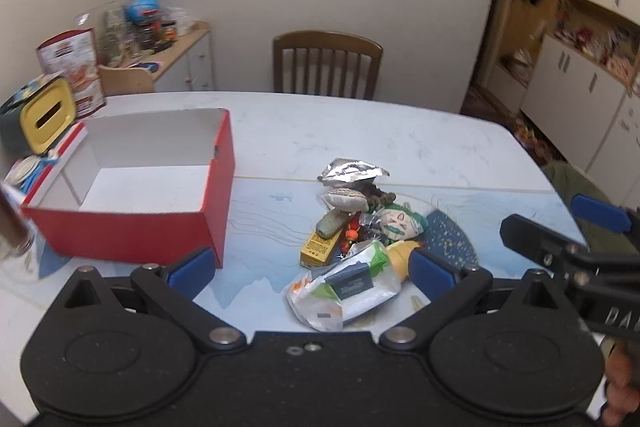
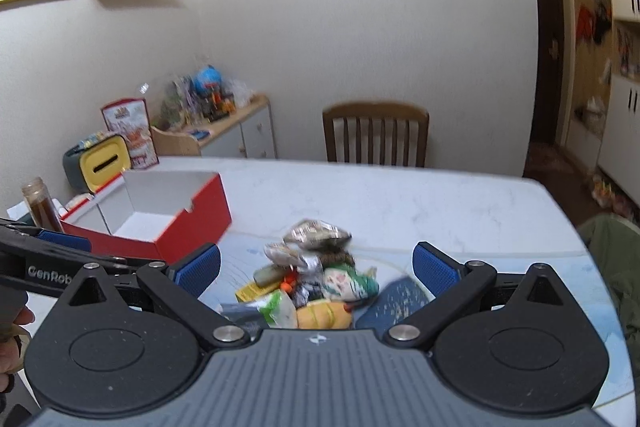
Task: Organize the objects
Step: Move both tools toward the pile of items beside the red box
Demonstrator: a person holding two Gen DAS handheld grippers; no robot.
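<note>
At the near edge of a white dining table, I hold both grippers over a small heap of odds and ends that waits to be sorted into the red box, which sits empty and lidless well to the left of the heap. Both tools are spread wide and carry nothing: my left gripper has the plastic-wrapped packet at the front of the heap squarely between its blue pads, while my right gripper frames the same heap from a little further right, the picture there blurred. The packet lies with its long axis slanting from near-left to far-right, roughly crosswise to the left fingers' closing line, so I judge the left hand the nearer and better placed to take it first, and also the closer to the box. Behind the packet a yellow carton, a silver foil pouch and a green-and-white soft toy lie touching one another. Both grippers are pitched downward toward the tabletop, side by side and apart.
</note>
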